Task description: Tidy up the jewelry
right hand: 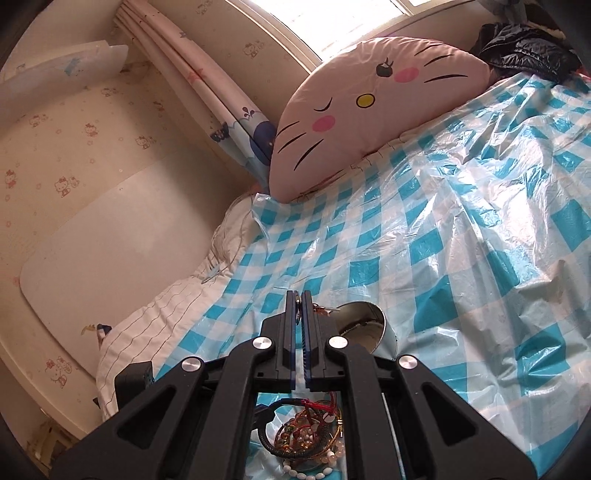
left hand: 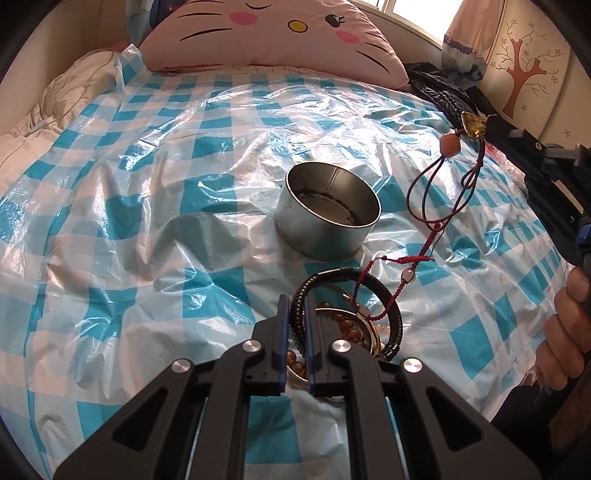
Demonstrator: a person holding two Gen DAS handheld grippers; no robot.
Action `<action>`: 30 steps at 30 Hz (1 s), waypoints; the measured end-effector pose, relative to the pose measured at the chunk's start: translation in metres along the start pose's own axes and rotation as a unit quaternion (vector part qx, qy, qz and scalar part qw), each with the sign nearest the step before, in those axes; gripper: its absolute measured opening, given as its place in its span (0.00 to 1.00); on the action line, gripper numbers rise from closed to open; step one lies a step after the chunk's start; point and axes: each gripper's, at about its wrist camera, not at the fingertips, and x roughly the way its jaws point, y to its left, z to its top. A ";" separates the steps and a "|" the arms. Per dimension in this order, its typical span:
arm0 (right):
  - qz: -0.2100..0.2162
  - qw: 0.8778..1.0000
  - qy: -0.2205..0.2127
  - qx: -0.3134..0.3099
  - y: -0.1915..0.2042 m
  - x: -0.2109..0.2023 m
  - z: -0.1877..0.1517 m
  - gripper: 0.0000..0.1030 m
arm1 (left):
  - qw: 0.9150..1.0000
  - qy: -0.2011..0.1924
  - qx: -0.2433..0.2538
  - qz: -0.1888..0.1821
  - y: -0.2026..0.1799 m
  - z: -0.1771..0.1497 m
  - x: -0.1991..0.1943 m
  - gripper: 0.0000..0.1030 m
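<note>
In the left wrist view my left gripper (left hand: 297, 304) is shut on the left side of a black braided bracelet (left hand: 395, 314). The bracelet lies over a gold-rimmed dish (left hand: 373, 332) of beads and bangles. My right gripper (left hand: 484, 114) is at the upper right, shut on a necklace by its amber pendant (left hand: 474, 125). Its dark and red cords (left hand: 417, 258) hang down to the pile. An open metal tin (left hand: 325, 236) stands just beyond the dish. In the right wrist view the right gripper (right hand: 299, 295) is shut on something thin, with the tin (right hand: 384, 332) beside it and the jewelry pile (right hand: 306, 439) below.
A crinkled blue-and-white checked plastic sheet (left hand: 184, 184) covers the bed. A pink cat-face pillow (left hand: 266, 33) lies at the far end, a dark garment (left hand: 436, 88) beside it. A person's hand (left hand: 565, 332) grips the right tool's handle. A wall and curtain (right hand: 207, 92) border the bed.
</note>
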 end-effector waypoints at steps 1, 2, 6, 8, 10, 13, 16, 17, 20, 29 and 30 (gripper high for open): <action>0.001 1.000 -0.002 0.003 -0.001 -0.001 0.001 0.03 | 1.000 -0.001 0.000 0.000 0.000 0.000 0.000 0.08; 0.001 1.000 -0.004 0.003 -0.001 -0.002 0.001 0.03 | 1.000 -0.001 -0.001 0.000 0.001 0.000 0.000 0.08; 0.009 0.999 -0.033 0.002 -0.001 -0.013 0.004 0.03 | 1.000 -0.003 -0.004 0.001 0.002 0.001 -0.001 0.08; 0.053 0.997 -0.051 0.004 0.001 -0.024 0.007 0.03 | 1.000 0.014 0.004 0.009 -0.001 -0.001 0.006 0.08; 0.066 0.996 -0.057 -0.016 0.009 -0.032 0.008 0.03 | 1.000 0.020 0.019 0.010 -0.007 -0.002 0.008 0.08; -0.018 0.999 -0.004 -0.045 0.009 -0.015 0.003 0.03 | 1.000 0.017 0.021 0.010 -0.007 -0.002 0.007 0.08; 0.014 1.000 -0.016 0.011 -0.007 -0.020 0.004 0.03 | 1.000 0.008 0.005 0.001 0.000 -0.001 0.003 0.08; 0.019 1.000 -0.016 0.006 -0.008 -0.022 0.004 0.03 | 1.000 0.004 0.003 0.000 0.001 0.000 0.001 0.08; -0.033 0.999 0.035 0.012 -0.017 -0.004 -0.002 0.03 | 1.000 0.001 0.003 -0.002 0.000 0.000 0.000 0.08; -0.086 0.990 0.104 0.028 -0.033 0.020 -0.012 0.10 | 1.000 -0.012 -0.008 -0.003 0.004 0.002 -0.005 0.08; -0.124 0.982 0.141 0.021 -0.038 0.033 -0.019 0.12 | 1.000 -0.014 -0.011 -0.003 0.006 0.002 -0.006 0.08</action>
